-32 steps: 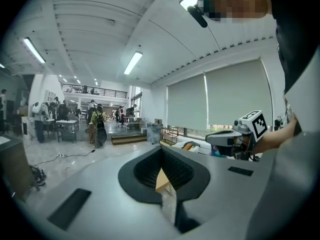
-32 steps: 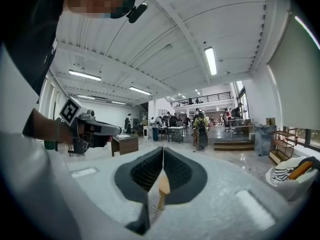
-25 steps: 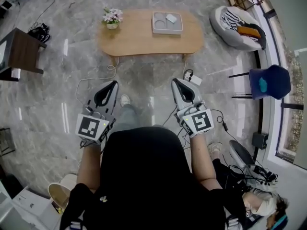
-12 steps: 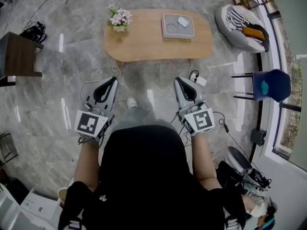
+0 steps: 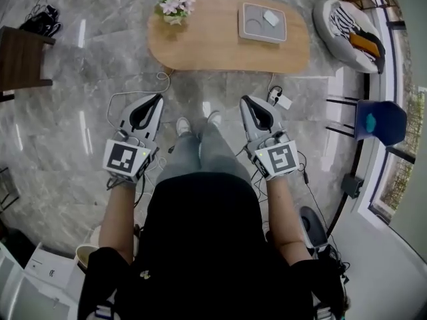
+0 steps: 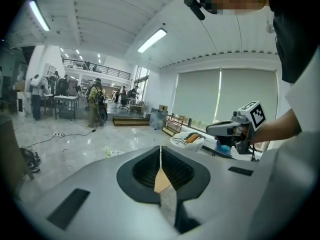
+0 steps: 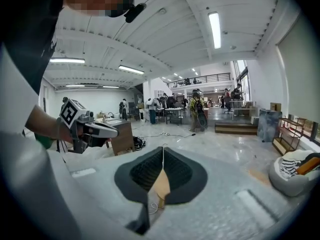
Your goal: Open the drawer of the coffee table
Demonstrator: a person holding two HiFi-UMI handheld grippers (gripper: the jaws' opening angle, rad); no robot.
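Note:
The oval wooden coffee table [image 5: 207, 45] stands on the marble floor ahead of me in the head view; its drawer does not show from above. A slice of its top shows through the jaw gap in both gripper views. My left gripper [image 5: 157, 99] is shut and empty, held over the floor short of the table's near left edge. My right gripper [image 5: 245, 101] is shut and empty too, level with it on the right. Each gripper shows in the other's view: the right gripper [image 6: 235, 129], the left gripper [image 7: 90, 129].
On the table stand a pot of pink flowers [image 5: 175, 7] and a grey tray [image 5: 263, 22] with a small white thing. A beanbag [image 5: 352, 35] and a blue chair [image 5: 379, 121] are at the right, a dark side table [image 5: 23, 59] at the left. Cables [image 5: 133, 99] cross the floor.
I have walked toward the coffee table, which has come nearer to both grippers. Both grippers stayed shut and side by side.

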